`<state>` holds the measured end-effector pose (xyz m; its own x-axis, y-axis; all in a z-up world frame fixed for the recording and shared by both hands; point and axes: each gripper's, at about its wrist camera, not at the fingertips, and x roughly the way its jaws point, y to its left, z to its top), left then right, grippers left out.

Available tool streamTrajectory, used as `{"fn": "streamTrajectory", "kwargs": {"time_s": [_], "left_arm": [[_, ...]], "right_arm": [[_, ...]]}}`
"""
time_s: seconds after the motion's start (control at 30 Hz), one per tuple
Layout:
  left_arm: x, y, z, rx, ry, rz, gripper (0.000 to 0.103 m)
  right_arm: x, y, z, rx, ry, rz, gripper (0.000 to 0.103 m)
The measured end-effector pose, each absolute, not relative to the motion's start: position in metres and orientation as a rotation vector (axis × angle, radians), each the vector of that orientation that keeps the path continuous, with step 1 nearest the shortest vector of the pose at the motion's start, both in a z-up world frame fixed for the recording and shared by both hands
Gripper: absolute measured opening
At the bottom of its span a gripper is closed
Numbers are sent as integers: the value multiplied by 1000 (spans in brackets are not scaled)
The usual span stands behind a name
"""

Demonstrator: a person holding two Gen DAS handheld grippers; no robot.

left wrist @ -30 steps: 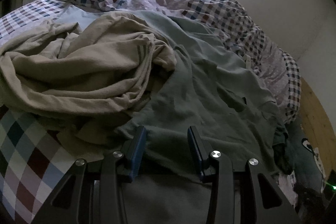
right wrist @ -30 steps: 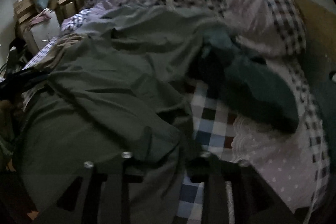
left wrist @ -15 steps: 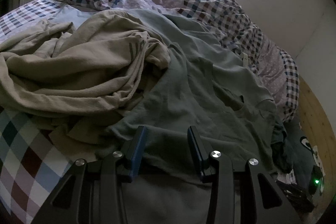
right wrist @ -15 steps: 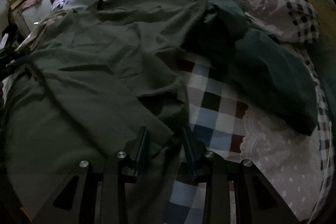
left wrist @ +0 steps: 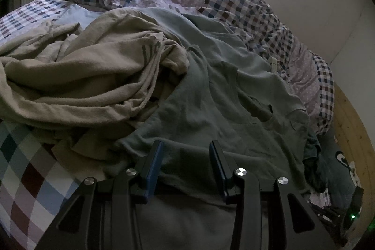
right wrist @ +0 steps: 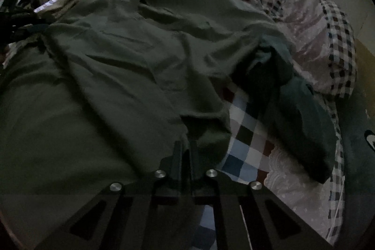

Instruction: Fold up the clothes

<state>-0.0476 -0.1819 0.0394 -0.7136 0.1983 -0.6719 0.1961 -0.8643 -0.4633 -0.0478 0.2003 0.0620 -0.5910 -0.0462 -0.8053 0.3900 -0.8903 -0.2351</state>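
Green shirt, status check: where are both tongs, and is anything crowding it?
Right tongs shut on green shirt hem. Left tongs open over it, nothing gripped. Beige garment bunched against its left side; dark teal garment against its right.

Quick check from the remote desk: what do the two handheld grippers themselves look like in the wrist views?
Left gripper: black angular linkage arms with round silver pivot screws, and two flat fingers faced with blue pads. Right gripper: the same black frame with silver screws; its fingers look dark, pad colour unclear in the dim view. No cables, markings, hands or sleeves show.
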Motion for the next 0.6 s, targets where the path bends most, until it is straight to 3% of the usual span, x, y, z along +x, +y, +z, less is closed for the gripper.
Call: {"fn": "streamTrajectory", "kwargs": {"time_s": [0.2, 0.6], "left_arm": [[-47, -185, 41, -1175, -835, 2791, 44], [-39, -213, 47, -1140, -914, 2836, 44]], "right_arm": [[-42, 191, 111, 1115, 559, -2648, 3], [-94, 198, 194, 975, 314, -2819, 3]]}}
